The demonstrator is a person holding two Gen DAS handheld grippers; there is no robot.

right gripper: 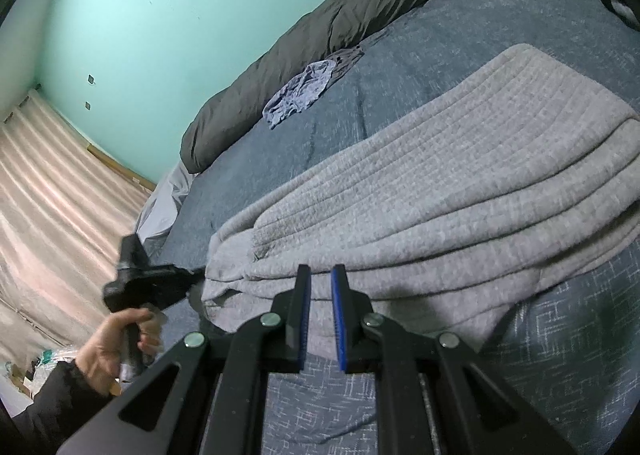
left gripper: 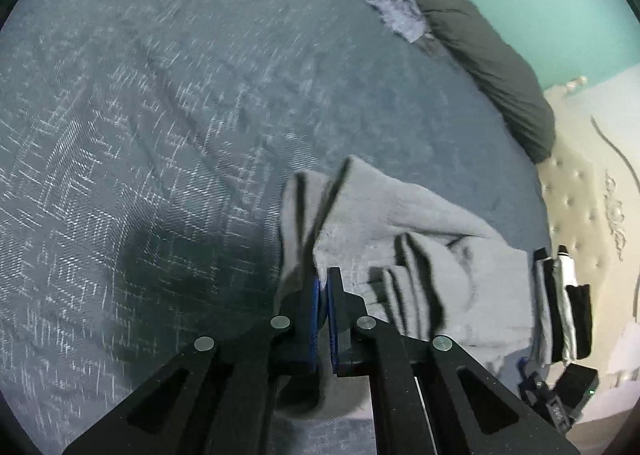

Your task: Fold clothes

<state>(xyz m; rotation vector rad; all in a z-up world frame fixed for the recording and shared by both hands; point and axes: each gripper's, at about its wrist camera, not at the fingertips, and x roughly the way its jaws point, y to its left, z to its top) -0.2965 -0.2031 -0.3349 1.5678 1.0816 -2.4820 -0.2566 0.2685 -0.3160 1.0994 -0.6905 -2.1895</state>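
Lying across the bed (right gripper: 400, 67), the sweater (right gripper: 440, 175) sits on the blue patterned cover, a grey ribbed knit already doubled into stacked layers. Its folded edges run along the near side of the bed, close to both tools.

Left gripper (left gripper: 323, 287) now: fingers tight together, blue pads nearly meeting, and grey knit is bunched right at the tips. From the left wrist camera a fold of the sweater (left gripper: 400, 223) rises just in front of the closed fingers, though the blur makes it hard to tell how much cloth is actually caught. From the right wrist camera the same gripper (right gripper: 196, 275) shows at the sweater's left end, tips at the cloth, with a hand (right gripper: 116, 339) in a dark sleeve wrapped round its handle.

Right gripper (right gripper: 320, 283): fingers a narrow gap apart, nothing between the pads. The tips stand just at the near folded edge of the sweater, over the lowest layers, with no clear press on the cloth.

Further back, a dark duvet (right gripper: 320, 27) is heaped along the far edge of the bed against the green wall (right gripper: 140, 15). A crumpled blue-grey garment (right gripper: 300, 89) lies beside it, well apart from the sweater.
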